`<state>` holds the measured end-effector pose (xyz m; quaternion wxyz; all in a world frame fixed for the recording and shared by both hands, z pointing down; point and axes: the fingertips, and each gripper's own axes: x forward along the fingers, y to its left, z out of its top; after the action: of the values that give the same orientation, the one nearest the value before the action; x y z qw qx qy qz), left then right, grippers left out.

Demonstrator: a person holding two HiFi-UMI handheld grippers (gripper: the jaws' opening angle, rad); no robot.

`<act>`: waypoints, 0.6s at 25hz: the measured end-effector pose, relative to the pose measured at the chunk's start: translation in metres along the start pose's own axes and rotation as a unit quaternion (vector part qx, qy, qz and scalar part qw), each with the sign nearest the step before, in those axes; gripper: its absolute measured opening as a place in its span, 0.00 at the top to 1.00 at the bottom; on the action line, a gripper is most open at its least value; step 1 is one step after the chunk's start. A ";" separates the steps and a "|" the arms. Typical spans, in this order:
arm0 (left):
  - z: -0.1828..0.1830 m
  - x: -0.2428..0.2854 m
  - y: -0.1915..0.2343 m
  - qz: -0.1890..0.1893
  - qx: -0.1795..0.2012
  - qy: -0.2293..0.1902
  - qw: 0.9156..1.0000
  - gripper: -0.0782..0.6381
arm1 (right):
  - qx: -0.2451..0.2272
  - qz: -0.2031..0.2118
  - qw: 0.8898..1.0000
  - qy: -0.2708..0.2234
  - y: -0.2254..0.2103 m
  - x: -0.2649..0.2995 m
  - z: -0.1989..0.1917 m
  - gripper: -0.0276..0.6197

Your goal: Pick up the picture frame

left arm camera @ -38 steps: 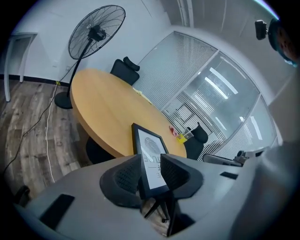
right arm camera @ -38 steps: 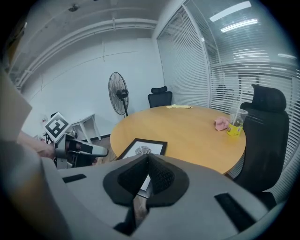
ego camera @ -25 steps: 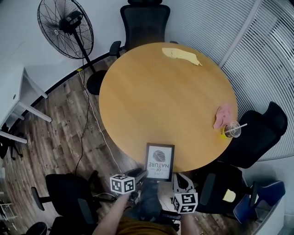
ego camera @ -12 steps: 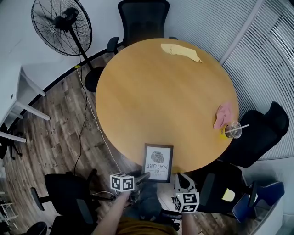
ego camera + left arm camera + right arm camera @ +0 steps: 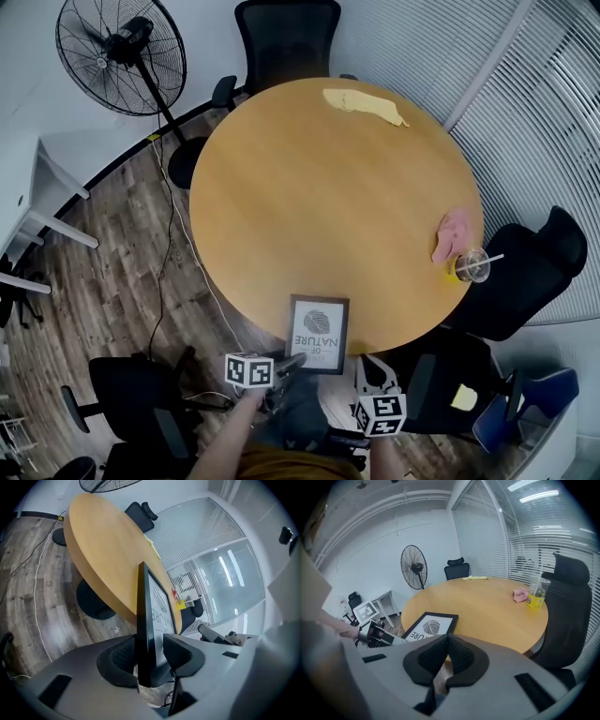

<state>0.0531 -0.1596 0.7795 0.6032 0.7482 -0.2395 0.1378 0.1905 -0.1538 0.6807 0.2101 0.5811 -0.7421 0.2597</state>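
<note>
— where was the black rectangular picture frame with the white print?
— edge-on between the jaws of the left gripper, its near end hanging over the rim of the round wooden table, which stretched away ahead of the tool.
— and the grip?
— those jaws had just been closing and stood wide, pads against the frame. the right gripper was pinched together, empty, with the frame ahead to its left.

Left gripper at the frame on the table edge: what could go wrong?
The left gripper has just been closing its jaws with the picture frame between them, holding only its near edge: on lifting, it could pivot or slip. The frame overhangs the table, so a slip could drop it to the floor.
</note>
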 end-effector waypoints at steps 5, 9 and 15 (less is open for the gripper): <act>-0.002 0.002 -0.002 -0.011 -0.042 0.005 0.999 0.68 | 0.001 -0.003 1.000 -0.003 -0.005 -0.001 0.002 0.94; -0.002 0.001 -0.002 -0.012 -0.051 0.008 0.999 0.69 | 0.003 -0.004 1.000 -0.007 -0.005 -0.003 0.004 0.94; 0.001 -0.002 -0.009 -0.016 -0.055 0.003 0.998 0.72 | -0.005 -0.005 1.000 -0.006 -0.003 -0.010 0.002 0.94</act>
<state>0.0563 -0.1583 0.7705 0.6462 0.7174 -0.2327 0.1169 0.1961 -0.1486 0.6732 0.2097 0.5853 -0.7417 0.2517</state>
